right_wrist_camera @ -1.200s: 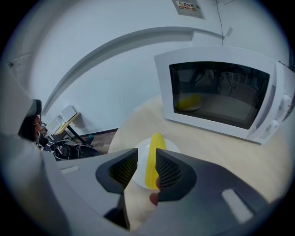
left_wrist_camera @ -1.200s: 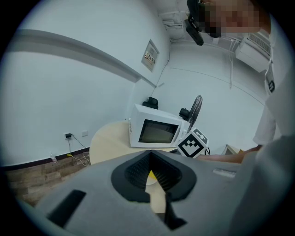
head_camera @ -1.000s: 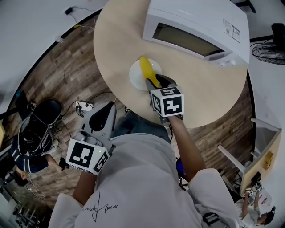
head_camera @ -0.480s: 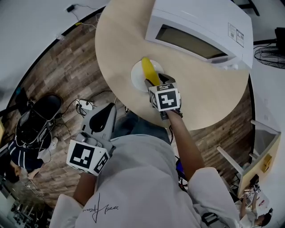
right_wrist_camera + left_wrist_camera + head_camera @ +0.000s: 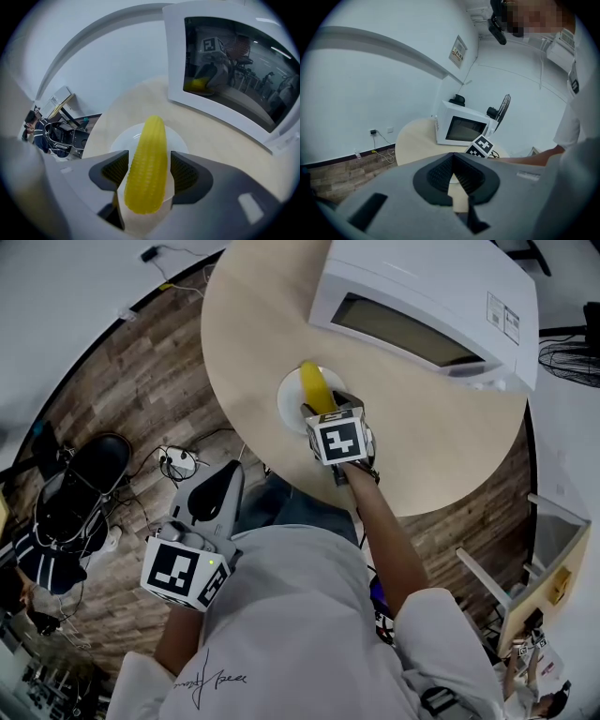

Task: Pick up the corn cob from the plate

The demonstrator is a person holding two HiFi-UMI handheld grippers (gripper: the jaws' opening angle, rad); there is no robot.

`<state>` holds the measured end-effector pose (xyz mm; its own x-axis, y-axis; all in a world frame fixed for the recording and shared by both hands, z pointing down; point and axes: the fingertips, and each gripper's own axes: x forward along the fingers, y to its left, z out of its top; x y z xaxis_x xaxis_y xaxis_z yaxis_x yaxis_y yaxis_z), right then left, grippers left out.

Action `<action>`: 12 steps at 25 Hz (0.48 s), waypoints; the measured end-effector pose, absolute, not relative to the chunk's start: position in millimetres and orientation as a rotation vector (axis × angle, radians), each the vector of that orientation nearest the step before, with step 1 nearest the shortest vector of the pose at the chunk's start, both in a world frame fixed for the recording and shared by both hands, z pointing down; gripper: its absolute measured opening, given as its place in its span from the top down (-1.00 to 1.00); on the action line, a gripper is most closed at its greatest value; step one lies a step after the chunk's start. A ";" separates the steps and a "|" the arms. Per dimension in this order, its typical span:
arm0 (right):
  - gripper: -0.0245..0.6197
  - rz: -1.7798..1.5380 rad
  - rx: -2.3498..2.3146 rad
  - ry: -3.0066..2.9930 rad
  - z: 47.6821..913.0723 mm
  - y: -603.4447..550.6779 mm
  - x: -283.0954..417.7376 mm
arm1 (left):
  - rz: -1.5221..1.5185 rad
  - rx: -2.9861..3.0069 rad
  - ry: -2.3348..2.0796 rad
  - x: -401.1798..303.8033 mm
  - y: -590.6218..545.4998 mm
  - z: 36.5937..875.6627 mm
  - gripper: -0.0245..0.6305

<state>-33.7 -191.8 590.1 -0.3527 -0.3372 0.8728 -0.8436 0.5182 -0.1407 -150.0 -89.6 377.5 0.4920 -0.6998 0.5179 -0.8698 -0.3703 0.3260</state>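
The right tongs [image 5: 149,169], jaws just opened wide, straddle the corn cob [image 5: 149,152] on the plate [image 5: 123,138] without pinching it; closing and lifting remain. The left tongs [image 5: 453,173] hang closed, empty.

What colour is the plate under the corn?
Plain white. The plate shows best in the right gripper view, beneath the yellow corn cob.

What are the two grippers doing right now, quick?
Left gripper: shut, nothing in it.
Right gripper: open; its jaws have just been opening, with the corn cob between them, not gripped.
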 end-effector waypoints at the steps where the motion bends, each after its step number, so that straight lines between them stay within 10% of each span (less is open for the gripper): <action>1: 0.00 0.755 0.969 -1.917 591.8 -193.4 -34.6 | 0.397 2.173 -1.286 -150.4 -89.6 378.1 0.95; 12: -0.02 0.719 0.949 -1.886 603.6 -199.1 -38.1 | 0.409 2.161 -1.289 -153.8 -87.5 380.5 0.95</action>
